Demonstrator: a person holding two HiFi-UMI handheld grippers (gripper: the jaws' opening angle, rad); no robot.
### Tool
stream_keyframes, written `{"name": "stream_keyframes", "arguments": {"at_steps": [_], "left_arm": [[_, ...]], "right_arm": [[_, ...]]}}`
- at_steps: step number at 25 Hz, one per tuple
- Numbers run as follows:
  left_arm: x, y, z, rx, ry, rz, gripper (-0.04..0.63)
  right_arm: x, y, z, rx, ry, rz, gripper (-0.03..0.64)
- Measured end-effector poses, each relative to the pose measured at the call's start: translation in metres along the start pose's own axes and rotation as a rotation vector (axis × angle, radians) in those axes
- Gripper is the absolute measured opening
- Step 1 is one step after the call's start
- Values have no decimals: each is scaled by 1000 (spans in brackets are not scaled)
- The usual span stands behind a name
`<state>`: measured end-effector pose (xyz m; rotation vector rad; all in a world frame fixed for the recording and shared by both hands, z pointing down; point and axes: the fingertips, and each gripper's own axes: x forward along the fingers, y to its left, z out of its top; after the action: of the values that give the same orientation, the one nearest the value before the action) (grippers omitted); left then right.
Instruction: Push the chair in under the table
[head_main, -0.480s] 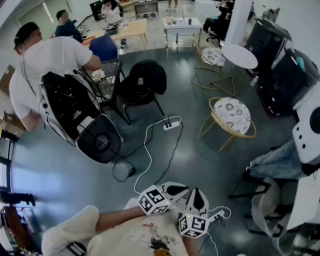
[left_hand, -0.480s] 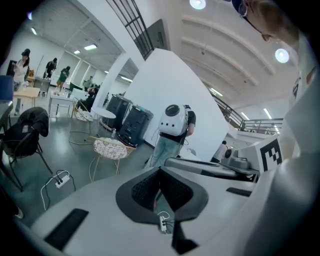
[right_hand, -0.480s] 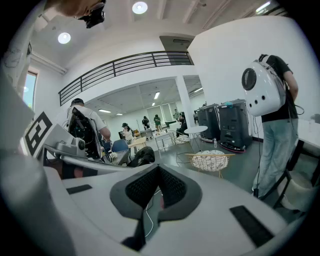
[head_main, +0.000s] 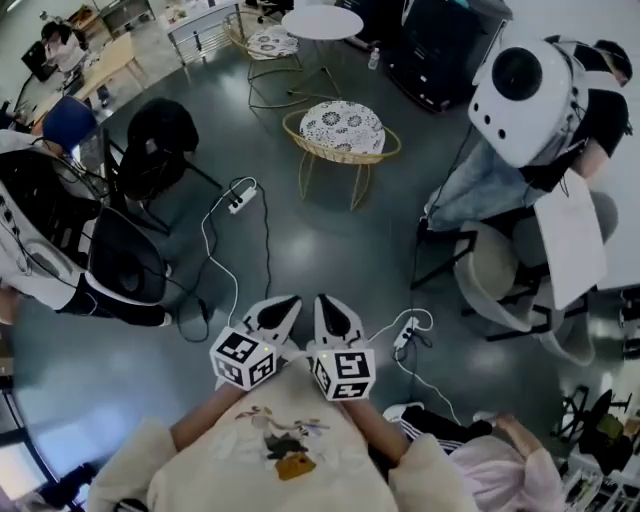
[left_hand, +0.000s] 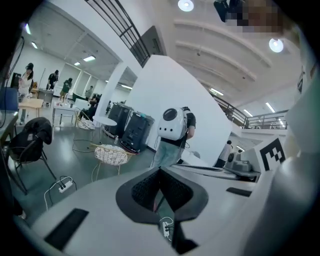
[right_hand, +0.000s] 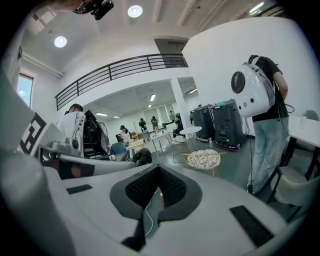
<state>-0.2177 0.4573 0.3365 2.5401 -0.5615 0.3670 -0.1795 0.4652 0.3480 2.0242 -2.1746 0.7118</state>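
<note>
From the head view, at far left a black chair (head_main: 160, 135) draped in dark cloth stands by a seated person (head_main: 50, 230). A white power strip (head_main: 240, 197) trails its cable across the floor. My left gripper (head_main: 275, 310) and right gripper (head_main: 335, 312) sit side by side close to my chest, both clenched with nothing between the jaws. Beyond them is a round patterned side table (head_main: 342, 128) on gold wire legs.

At right, the pale-seated chair (head_main: 490, 268) stands pulled out from the white table (head_main: 575, 245), well apart from both grippers, with a person wearing a white backpack (head_main: 525, 85) beside it.

Only the gripper views lift my sight. The left one shows ceiling lights (left_hand: 185, 5), and the right one shows a railed mezzanine (right_hand: 120, 67). The floor (head_main: 330, 240) is dark grey and glossy, in a big open room.
</note>
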Motion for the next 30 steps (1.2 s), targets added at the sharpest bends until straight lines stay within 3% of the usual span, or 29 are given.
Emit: {"name": "stream_keyframes", "arguments": {"at_steps": [8, 15, 23, 26, 30], "left_arm": [[1, 3, 0, 5, 11, -15, 9], [-12, 56, 18, -2, -9, -20, 9], [-6, 108, 30, -47, -5, -9, 9], [18, 128, 43, -51, 1, -11, 9], [83, 139, 70, -34, 9, 2, 9]], "right_arm": [[4, 15, -5, 30, 16, 47, 8], [50, 34, 13, -6, -8, 9, 8], [94, 41, 11, 23, 11, -28, 8], [122, 23, 26, 9, 8, -38, 8], [160, -35, 52, 8, -8, -35, 8]]}}
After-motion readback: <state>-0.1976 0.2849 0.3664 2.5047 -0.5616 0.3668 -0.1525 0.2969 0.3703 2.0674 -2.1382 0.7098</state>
